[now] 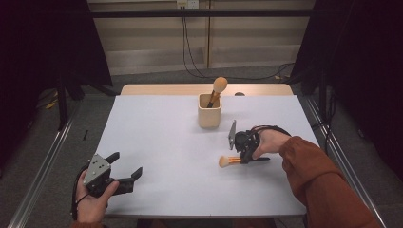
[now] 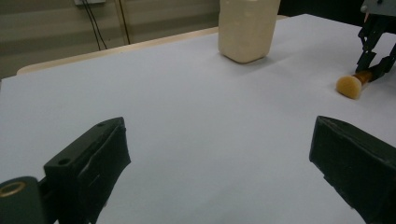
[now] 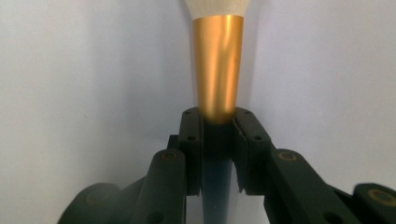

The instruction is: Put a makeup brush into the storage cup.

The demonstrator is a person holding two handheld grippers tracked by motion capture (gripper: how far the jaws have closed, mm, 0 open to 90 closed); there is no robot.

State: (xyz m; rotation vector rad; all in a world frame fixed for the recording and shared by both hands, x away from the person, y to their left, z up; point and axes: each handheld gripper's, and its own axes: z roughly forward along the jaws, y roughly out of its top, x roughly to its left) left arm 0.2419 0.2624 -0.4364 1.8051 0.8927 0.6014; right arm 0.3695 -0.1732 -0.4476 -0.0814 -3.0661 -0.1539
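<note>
My right gripper [image 1: 243,159] is clamped on the makeup brush [image 1: 230,161] that lies flat on the white table [image 1: 157,142]. In the right gripper view the two black jaws sit tight against the dark handle, just behind the gold ferrule [image 3: 218,65], with the pale bristle head at the top edge of that view. No earlier look is on my screen, so I report only the grip as it stands: closed fully onto the handle, pads pressing on both sides.

I take the beige holder cup [image 1: 209,110] as my landmark. The gripped brush lies in front of the cup and a little to its right, near but not touching it, with its bristle end pointing toward my left side of the table. The right hand [image 1: 271,142], in a rust-orange sleeve, comes in from the right of the cup.

A second makeup brush [image 1: 217,90] stands inside the cup, bristles up, leaning toward the cup's right rear corner.

My left gripper [image 1: 127,167] rests well in front of the cup and far to its left, near the table's front edge, held in the left hand [image 1: 92,202]. Its jaws stand wide apart with only bare tabletop between them; it holds nothing. From the left gripper view I can see the cup [image 2: 247,29] ahead and the lying brush [image 2: 351,86] off to the right.
</note>
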